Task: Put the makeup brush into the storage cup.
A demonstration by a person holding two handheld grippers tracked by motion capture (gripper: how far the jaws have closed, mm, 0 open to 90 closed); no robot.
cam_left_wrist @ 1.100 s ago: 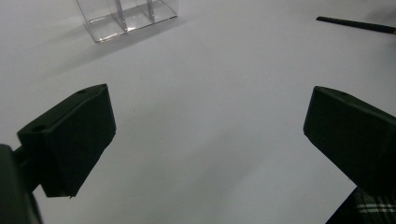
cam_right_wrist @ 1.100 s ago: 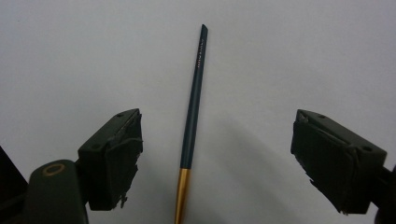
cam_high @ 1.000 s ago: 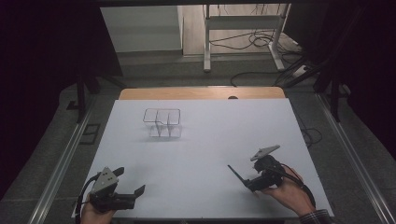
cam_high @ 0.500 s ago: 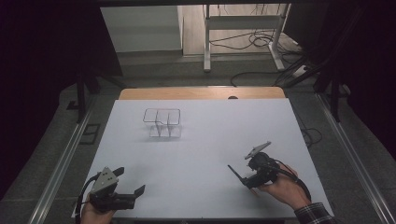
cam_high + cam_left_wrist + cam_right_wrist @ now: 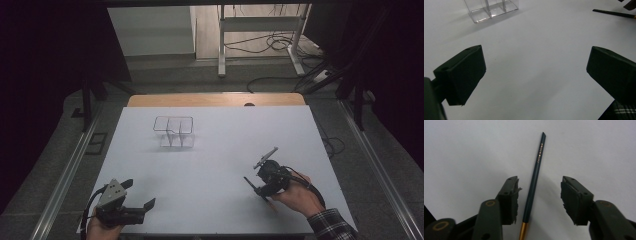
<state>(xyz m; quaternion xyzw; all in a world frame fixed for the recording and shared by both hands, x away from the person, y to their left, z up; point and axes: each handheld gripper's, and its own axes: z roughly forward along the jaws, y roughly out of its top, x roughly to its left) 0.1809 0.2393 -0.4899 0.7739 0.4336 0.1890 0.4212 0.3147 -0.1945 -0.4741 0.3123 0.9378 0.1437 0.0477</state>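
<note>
Two jaws of the right hand-held gripper have just been closing, not yet touching the pencil lying between them on the table. Advice: centre first, squeeze evenly. Left hand-held gripper open, idle.

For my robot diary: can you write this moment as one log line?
right gripper: closing around dark green pencil, not touching | left gripper: open, empty | clear plastic divided box: untouched

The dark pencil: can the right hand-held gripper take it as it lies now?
Probably yes. The dark pencil lies flat on the table between the jaws of the right hand-held gripper, which have just been closing; nothing blocks them.
</note>
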